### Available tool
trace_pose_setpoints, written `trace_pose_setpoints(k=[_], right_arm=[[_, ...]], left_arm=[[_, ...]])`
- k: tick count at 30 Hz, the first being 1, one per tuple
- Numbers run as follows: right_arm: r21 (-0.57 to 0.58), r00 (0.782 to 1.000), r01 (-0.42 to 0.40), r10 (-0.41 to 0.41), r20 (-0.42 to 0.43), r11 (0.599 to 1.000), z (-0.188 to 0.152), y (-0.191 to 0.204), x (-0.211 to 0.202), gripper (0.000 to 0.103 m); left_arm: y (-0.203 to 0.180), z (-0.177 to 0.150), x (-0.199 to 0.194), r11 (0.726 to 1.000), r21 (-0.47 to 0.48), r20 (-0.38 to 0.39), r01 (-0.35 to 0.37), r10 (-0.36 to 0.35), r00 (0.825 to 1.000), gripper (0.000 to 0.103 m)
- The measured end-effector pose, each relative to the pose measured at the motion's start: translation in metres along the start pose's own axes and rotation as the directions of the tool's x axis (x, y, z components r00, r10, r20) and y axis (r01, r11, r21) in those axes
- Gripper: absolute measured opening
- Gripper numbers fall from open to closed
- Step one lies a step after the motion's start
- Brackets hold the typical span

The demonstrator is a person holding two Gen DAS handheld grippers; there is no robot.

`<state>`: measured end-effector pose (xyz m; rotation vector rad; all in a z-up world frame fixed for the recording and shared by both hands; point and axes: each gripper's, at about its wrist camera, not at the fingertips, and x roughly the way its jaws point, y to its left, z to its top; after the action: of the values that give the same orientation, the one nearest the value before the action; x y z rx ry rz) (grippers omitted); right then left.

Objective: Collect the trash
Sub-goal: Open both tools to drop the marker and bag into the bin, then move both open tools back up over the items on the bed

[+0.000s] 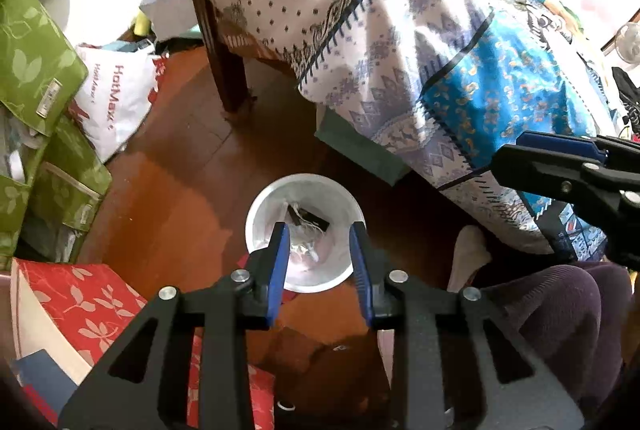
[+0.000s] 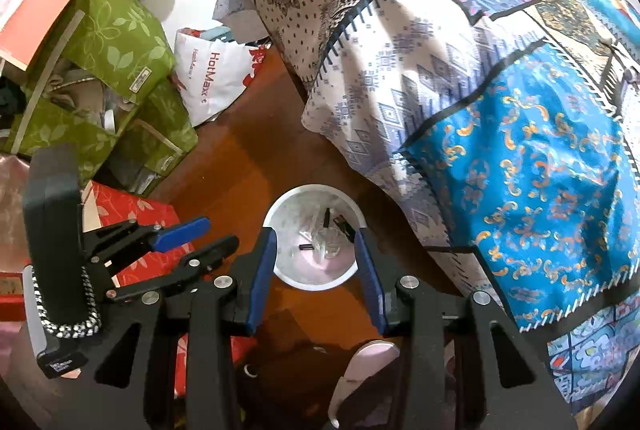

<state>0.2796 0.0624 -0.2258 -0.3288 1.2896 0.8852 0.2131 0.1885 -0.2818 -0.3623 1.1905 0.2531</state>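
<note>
Where the wooden floor (image 1: pixel 168 198) opens up between the draped table and the piled bags, a small white bin (image 1: pixel 305 230) stands upright, mouth up. Inside it: crumpled clear plastic wrap (image 1: pixel 304 250) and a few small dark scraps (image 1: pixel 310 217), lying on the bottom.

Left gripper (image 1: pixel 320 230) points steeply down, right over the bin. Jaws parted, nothing between the blue pads; the bin's inside shows through the gap. No contact with the rim that can be made out.

Right gripper (image 2: pixel 316 236) likewise angled down over the same bin (image 2: pixel 315 236). Jaws apart, empty; the wrap (image 2: pixel 320 246) and dark bits (image 2: pixel 344 224) visible between the fingers. In the right wrist view the left gripper (image 2: pixel 208 234) shows at left, also parted. In the left wrist view the right gripper (image 1: pixel 520 154) enters from the right edge, above the cloth's hem.

Surroundings: patterned tablecloth (image 1: pixel 360 30), white, lilac and blue, hangs low off the table; one dark wooden table leg (image 1: pixel 224 62) exposed. Green leaf-print bags (image 1: pixel 36 62) stacked at left, a white "HotMax" plastic bag (image 1: pixel 116 98) behind them, a red floral box (image 1: pixel 88 302) near the bin. A person's knee in dark purple fabric (image 1: pixel 560 310) and a pale sock (image 1: pixel 468 254) at lower right.
</note>
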Motion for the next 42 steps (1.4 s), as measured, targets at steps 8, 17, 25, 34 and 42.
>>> trace_pose_setpoints(k=[8,17,25,34,42], right_arm=[[0.009,0.995,0.0,-0.001,0.095,1.0,-0.01,-0.009,-0.045,0.037],[0.035,0.961,0.016,-0.025,0.275,0.999,-0.031,-0.021,-0.121,0.037],[0.053,0.905,0.067,-0.083,0.417,0.996,-0.057,-0.034,-0.184,0.037],[0.09,0.817,0.117,-0.148,0.558,0.989,-0.084,-0.066,-0.254,0.047],[0.175,0.733,0.171,-0.244,0.635,0.969,-0.095,-0.11,-0.299,0.079]], left_arm=[[-0.019,0.004,-0.057,0.999,0.036,0.119,-0.005,0.001,0.993,0.03],[-0.064,0.013,-0.134,0.995,0.096,0.289,0.031,-0.057,0.956,0.03],[-0.11,0.019,-0.188,0.989,0.14,0.412,0.045,-0.1,0.906,0.034],[-0.169,0.036,-0.217,0.975,0.216,0.484,0.041,-0.144,0.863,0.055],[-0.219,0.065,-0.21,0.968,0.251,0.49,0.027,-0.151,0.859,0.087]])
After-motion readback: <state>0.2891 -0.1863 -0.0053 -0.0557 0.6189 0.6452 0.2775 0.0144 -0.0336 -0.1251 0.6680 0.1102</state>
